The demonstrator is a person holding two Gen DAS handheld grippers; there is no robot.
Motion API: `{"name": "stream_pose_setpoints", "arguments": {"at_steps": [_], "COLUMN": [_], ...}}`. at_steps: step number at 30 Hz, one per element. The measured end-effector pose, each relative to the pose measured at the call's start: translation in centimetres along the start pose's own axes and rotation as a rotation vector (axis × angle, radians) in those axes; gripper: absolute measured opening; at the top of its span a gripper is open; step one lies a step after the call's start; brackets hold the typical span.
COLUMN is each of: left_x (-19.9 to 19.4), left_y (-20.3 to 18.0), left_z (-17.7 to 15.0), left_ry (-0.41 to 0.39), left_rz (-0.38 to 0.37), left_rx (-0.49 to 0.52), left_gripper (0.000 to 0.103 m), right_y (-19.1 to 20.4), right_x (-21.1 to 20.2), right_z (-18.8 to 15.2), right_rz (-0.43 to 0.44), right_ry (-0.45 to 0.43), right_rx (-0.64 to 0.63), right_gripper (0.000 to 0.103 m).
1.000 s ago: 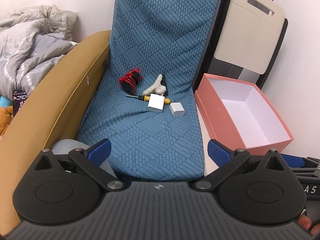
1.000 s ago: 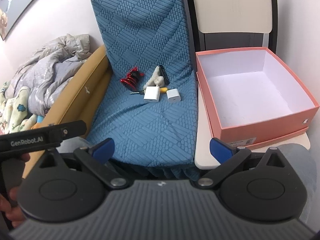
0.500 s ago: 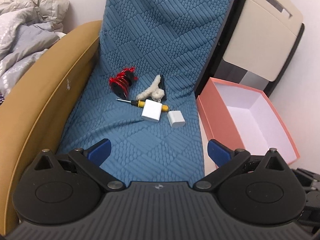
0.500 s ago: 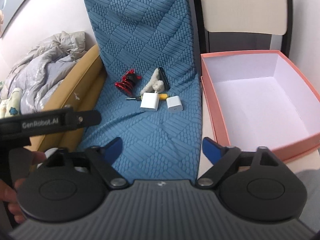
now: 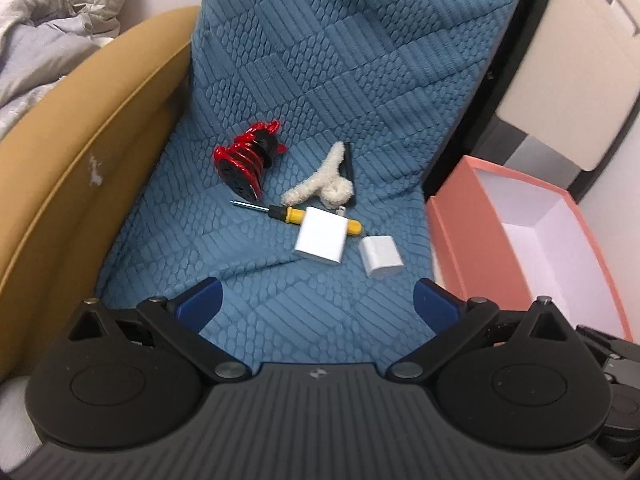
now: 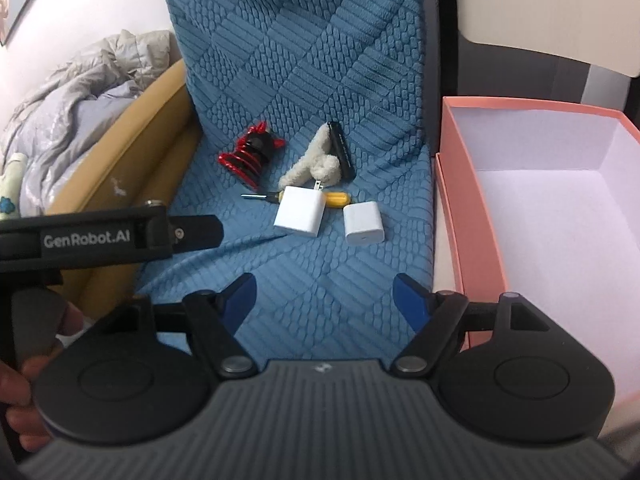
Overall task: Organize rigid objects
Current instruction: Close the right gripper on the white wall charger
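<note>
White chargers lie ahead of the empty right claw, its jaws closing.

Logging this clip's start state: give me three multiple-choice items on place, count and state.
1. The yellow-handled screwdriver lies: A in the box; B partly under the larger white charger block; C on the quilt.
2. White charger blocks on the blue textured cover: A one; B two; C four.
3. The pink cardboard box is: A open and empty; B lidded; C full.

B: the block covers the handle's middle.
B: a smaller white charger block lies beside the larger.
A: only its bare white inside shows.
</note>
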State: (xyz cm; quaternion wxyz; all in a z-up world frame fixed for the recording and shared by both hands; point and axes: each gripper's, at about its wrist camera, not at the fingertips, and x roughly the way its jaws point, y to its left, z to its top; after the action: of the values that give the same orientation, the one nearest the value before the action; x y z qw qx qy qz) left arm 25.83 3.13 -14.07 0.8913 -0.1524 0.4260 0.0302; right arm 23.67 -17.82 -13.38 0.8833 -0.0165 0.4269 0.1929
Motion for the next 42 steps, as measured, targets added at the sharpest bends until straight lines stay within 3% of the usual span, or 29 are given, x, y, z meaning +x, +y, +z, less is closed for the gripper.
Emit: {"name": "stream_pose_setpoints", "arguments": {"at_steps": [4, 13, 22, 28, 33, 36, 42], "left_x": [2.8, 8.3, 12.7, 14.2, 14.6, 14.9, 15.3], "left_y": [0.7, 1.8, 4.1, 4.4, 4.3, 4.1, 3.9], "left_z": [0.6, 1.7, 2.1, 2.3, 2.4, 2.2, 1.6], "left_ry": [0.013, 0.020, 0.027, 0.034, 0.046, 0.052, 0.055], "left_rz": [-0.004, -0.030, -0.049, -0.064, -0.090, -0.098, -0.109], "left_rx": [-0.010, -0.004, -0.037, -0.043, -0.040, -0.027, -0.014], "left_gripper": [0.102, 0.102, 0.096, 0.094, 0.091, 0.091, 0.089], "right_y": [0.1, -1.1, -1.6, -1.5, -1.2, -1.3, -2.0], "right_x": [2.5, 8.0, 12.9, 15.3, 16.6, 16.8, 16.4], "right_z": [0.7, 1.7, 2.3, 3.0, 2.9, 2.7, 2.6], "right_rz": [-0.027, -0.053, -0.069, -0.076, -0.073, -0.092, -0.111], "right_ry": [0.002, 0.029, 0.027, 0.029, 0.049, 0.048, 0.062], "right_rx": [-0.053, -0.043, -0.078, -0.094, -0.102, -0.110, -0.097], "right_gripper": [0.077, 0.076, 0.075, 0.070, 0.060, 0.045, 0.045]}}
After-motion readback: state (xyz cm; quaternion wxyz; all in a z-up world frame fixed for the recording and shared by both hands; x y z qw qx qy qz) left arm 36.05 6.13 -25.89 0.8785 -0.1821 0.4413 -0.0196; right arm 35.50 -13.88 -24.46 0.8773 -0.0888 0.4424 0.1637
